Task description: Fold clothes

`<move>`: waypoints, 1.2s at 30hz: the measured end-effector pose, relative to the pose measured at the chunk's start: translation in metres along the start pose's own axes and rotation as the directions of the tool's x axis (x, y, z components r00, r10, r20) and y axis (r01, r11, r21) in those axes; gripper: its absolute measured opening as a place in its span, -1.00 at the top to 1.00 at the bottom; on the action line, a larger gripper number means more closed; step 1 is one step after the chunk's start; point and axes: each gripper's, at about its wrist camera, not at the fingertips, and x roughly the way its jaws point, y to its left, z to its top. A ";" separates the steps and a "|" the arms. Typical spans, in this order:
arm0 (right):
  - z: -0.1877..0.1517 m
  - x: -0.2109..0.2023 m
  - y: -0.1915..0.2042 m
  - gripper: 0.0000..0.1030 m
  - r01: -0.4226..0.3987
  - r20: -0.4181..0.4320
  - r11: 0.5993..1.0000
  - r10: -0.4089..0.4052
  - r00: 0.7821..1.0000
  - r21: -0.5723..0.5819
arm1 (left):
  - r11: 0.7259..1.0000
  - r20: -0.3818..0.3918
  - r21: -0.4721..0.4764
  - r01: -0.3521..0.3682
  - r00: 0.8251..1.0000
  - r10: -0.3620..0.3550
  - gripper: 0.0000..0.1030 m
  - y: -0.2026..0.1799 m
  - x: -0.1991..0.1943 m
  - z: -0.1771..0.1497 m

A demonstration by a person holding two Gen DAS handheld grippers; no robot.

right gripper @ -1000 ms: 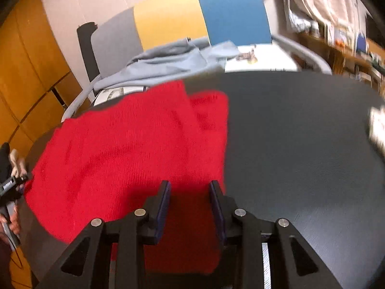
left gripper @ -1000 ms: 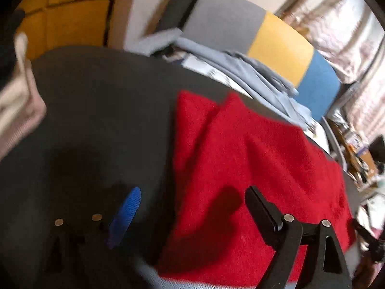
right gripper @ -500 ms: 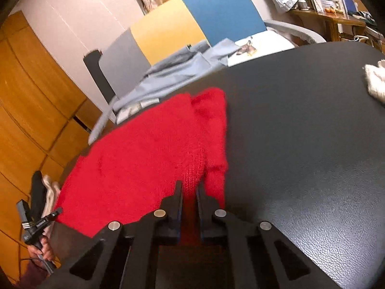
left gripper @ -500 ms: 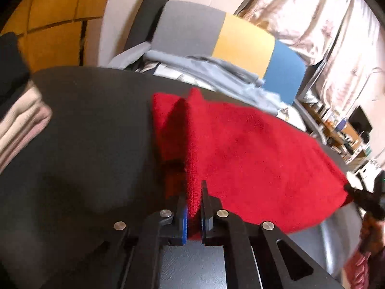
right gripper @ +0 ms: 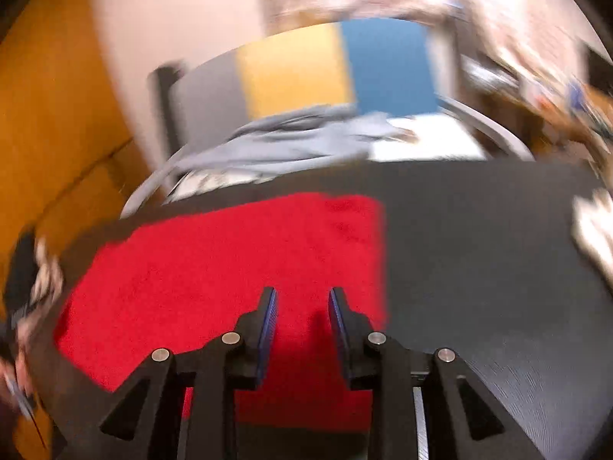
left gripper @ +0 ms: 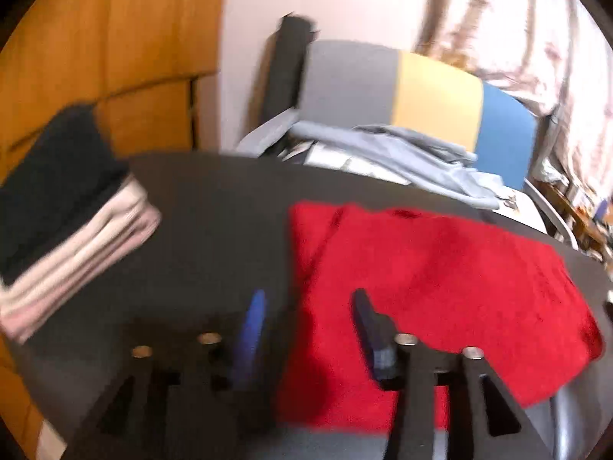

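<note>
Left tongs [left gripper: 308, 320]: black plastic frame, triangular cut-outs in the arms, round silver screw heads on top.
Left fingers [left gripper: 253, 326]: black, with blue pads (blurred in the frame).
Right tongs [right gripper: 301, 318]: same black frame, four silver screws, triangular openings.
Right pads [right gripper: 268, 322]: blue, finely ribbed.

Looks like a lived-in home room

Curtains [left gripper: 517, 38], wood panelling [left gripper: 115, 38], a chair [left gripper: 421, 92] piled with clothes [left gripper: 402, 145], cluttered shelf [right gripper: 567, 92].
</note>
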 end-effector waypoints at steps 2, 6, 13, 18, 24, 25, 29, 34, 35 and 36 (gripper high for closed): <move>0.013 0.024 0.034 0.44 -0.002 -0.006 0.990 0.001 1.000 -0.141 | 0.996 -0.002 0.091 0.000 1.000 0.000 -0.25 -0.032 0.015 0.007; 0.034 0.079 0.090 0.44 0.011 -0.047 0.919 -0.032 0.998 -0.395 | 0.973 -0.039 0.225 -0.054 0.997 0.064 -0.25 -0.067 0.061 0.013; 0.041 0.127 0.035 0.32 -0.048 -0.139 0.992 0.032 0.990 -0.116 | 0.989 -0.163 0.094 -0.114 0.978 0.128 -0.93 -0.036 0.112 0.015; 0.035 0.066 -0.013 0.34 -0.089 -0.006 0.982 0.091 0.996 0.167 | 0.996 -0.230 -0.078 -0.039 0.973 0.020 -1.00 -0.004 0.115 0.011; -0.016 0.022 -0.025 0.34 -0.021 -0.114 0.996 0.030 0.993 0.082 | 0.996 -0.224 -0.075 -0.043 0.974 0.025 -1.00 -0.014 0.113 0.012; -0.027 0.022 -0.034 0.34 0.007 -0.157 0.996 0.006 0.988 0.085 | 0.996 -0.225 -0.080 -0.041 0.974 0.022 -1.00 -0.016 0.114 0.013; -0.059 0.002 -0.065 0.44 0.006 -0.122 0.992 0.009 0.993 0.123 | 0.995 -0.226 -0.088 -0.050 0.974 0.029 -1.00 -0.016 0.112 0.014; -0.066 -0.013 -0.066 0.44 0.014 -0.137 0.989 0.007 0.991 0.147 | 0.997 -0.237 -0.068 -0.032 0.971 0.015 -1.00 -0.017 0.104 0.008; -0.062 -0.019 -0.064 0.41 0.024 -0.142 0.988 -0.002 0.990 0.151 | 0.997 -0.240 -0.065 -0.030 0.971 0.014 -1.00 -0.017 0.101 0.006; -0.059 -0.024 -0.062 0.40 0.033 -0.146 0.987 -0.010 0.989 0.156 | 0.997 -0.243 -0.066 -0.028 0.970 0.011 -1.00 -0.016 0.098 0.003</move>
